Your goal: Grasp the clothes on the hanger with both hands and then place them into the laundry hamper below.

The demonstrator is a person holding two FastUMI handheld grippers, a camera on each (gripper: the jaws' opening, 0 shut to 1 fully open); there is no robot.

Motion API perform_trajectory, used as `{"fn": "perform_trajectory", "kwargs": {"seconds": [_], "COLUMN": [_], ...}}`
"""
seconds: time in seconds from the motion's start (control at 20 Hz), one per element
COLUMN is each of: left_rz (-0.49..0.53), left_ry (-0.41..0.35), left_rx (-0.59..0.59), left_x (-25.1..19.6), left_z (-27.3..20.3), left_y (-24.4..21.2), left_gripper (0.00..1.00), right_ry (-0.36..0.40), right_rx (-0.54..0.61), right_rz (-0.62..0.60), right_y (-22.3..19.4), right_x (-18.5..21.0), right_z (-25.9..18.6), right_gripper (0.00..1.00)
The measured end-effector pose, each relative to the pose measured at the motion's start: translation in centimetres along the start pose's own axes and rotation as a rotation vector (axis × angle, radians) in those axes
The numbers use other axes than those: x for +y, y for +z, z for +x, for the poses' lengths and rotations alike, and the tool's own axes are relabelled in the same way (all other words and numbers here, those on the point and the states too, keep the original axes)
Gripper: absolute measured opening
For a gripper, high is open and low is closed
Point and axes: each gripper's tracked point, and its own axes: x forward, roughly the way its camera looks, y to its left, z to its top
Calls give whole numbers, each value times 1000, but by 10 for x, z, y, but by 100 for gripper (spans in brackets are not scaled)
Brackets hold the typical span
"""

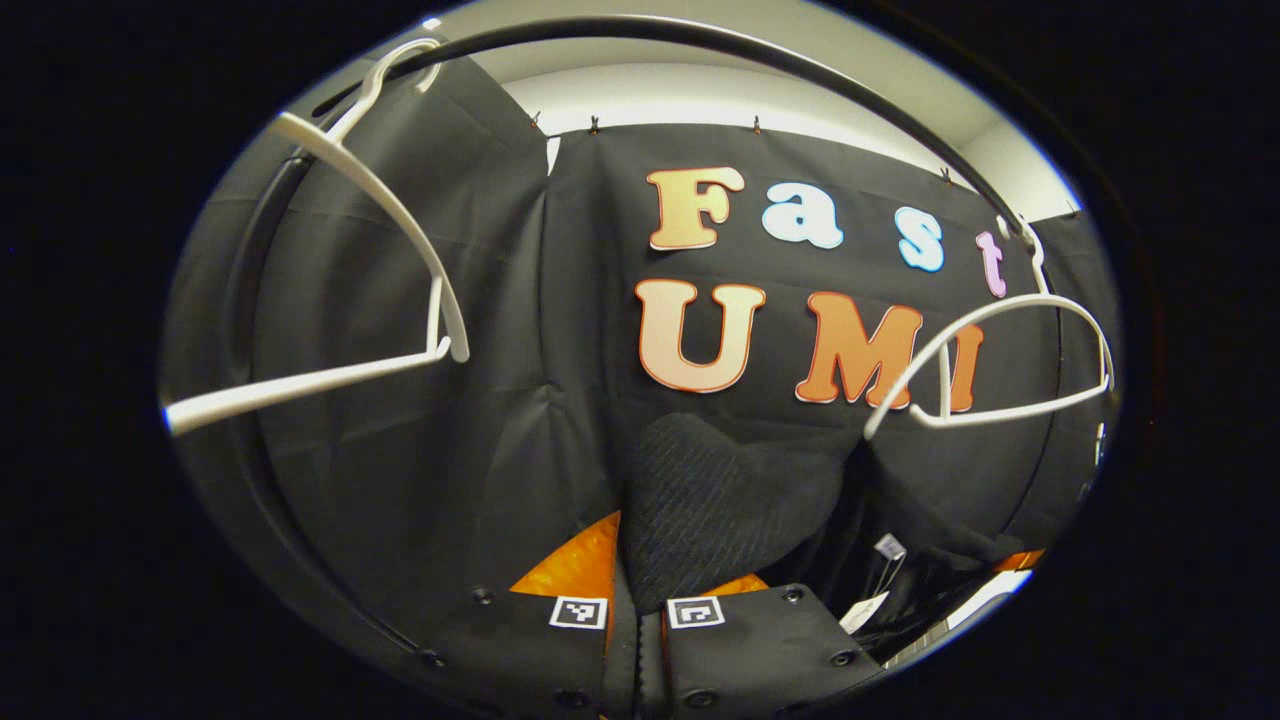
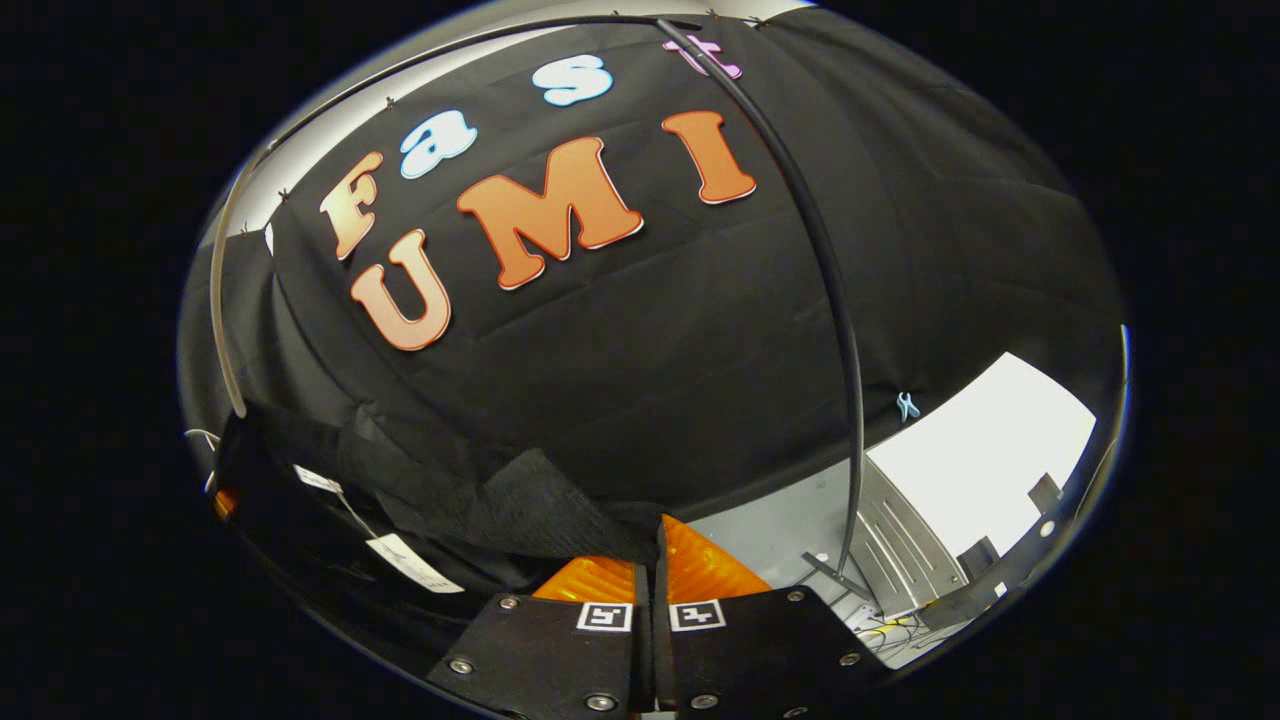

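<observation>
A black ribbed garment (image 1: 710, 500) rises out of my left gripper (image 1: 640, 592), whose fingers are shut on its fabric. In the right gripper view the same black garment (image 2: 520, 510) stretches leftward from my right gripper (image 2: 655, 572), which is also shut on a fold of it. White tags (image 2: 410, 560) dangle from the cloth. Two bare white hangers hang on the black rail (image 1: 700, 45): one hanger (image 1: 400, 230) at upper left, tilted, and the other hanger (image 1: 1000, 350) at right. The garment is off both hangers and sags between my grippers.
The rack's black upright post (image 2: 835, 300) runs down to a foot (image 2: 830, 575) on the pale floor at right. A white panel (image 2: 980, 440) and grey cabinet fronts (image 2: 900, 540) stand beyond it. The booth's black cloth wall (image 1: 450, 420) is close behind.
</observation>
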Motion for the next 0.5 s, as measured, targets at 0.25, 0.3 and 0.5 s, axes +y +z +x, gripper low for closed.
{"fn": "perform_trajectory", "kwargs": {"seconds": [0.25, 0.3, 0.5], "left_rz": [-7, -5, 1], "left_ry": [-17, -21, -51], "left_rx": [92, 109, 178], "left_x": [-1, -2, -16], "left_z": [-6, -7, -3], "left_y": [-42, -51, -82], "left_gripper": [8, 8, 8], "right_ry": [5, 4, -3], "right_rx": [51, 60, 89], "right_rz": [-16, -20, -26], "right_y": [-31, -36, -53], "right_x": [7, 7, 7], "right_z": [3, 4, 6], "right_gripper": [0, 0, 0]}}
